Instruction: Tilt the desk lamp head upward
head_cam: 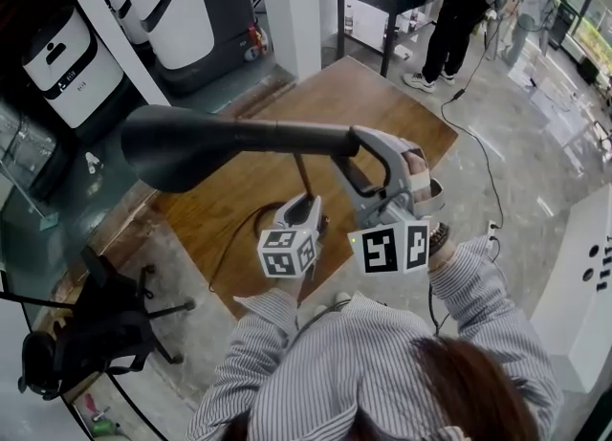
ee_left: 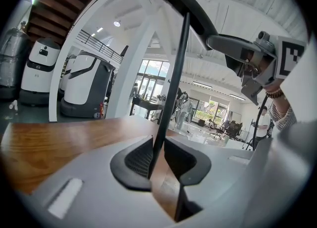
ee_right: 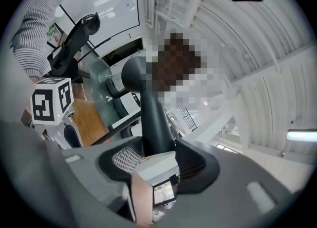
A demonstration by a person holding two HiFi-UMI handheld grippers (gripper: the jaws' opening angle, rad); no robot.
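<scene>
Head view: the desk lamp head (head_cam: 177, 147) is the long black shade at upper left of centre. It looks about level to us, not tipped up yet. Its lamp neck (head_cam: 287, 138) runs right toward frame centre. The right gripper (head_cam: 368, 149), centre right, has its jaws wrapped round the end of that neck. The left gripper (head_cam: 308, 203), just below centre, grips the thin lamp stem (head_cam: 304, 179), which drops toward the wooden table (head_cam: 382, 104).

Left gripper view: the stem rises as a thin dark line from bottom centre to the top of the frame. Both pads are clenched on it where it starts. The right gripper sits at upper right, on the dark neck.

Right gripper view: the neck stands straight up between the jaws at lower centre, with a pad against each side, so we read it as grasped. The back of the lamp head shows as a dark round shape at upper left of centre, partly under a mosaic patch.

Progress, as we judge it: both holds are set, one steadying the stem and one on the neck. The upward tilt itself is all that is left.
</scene>
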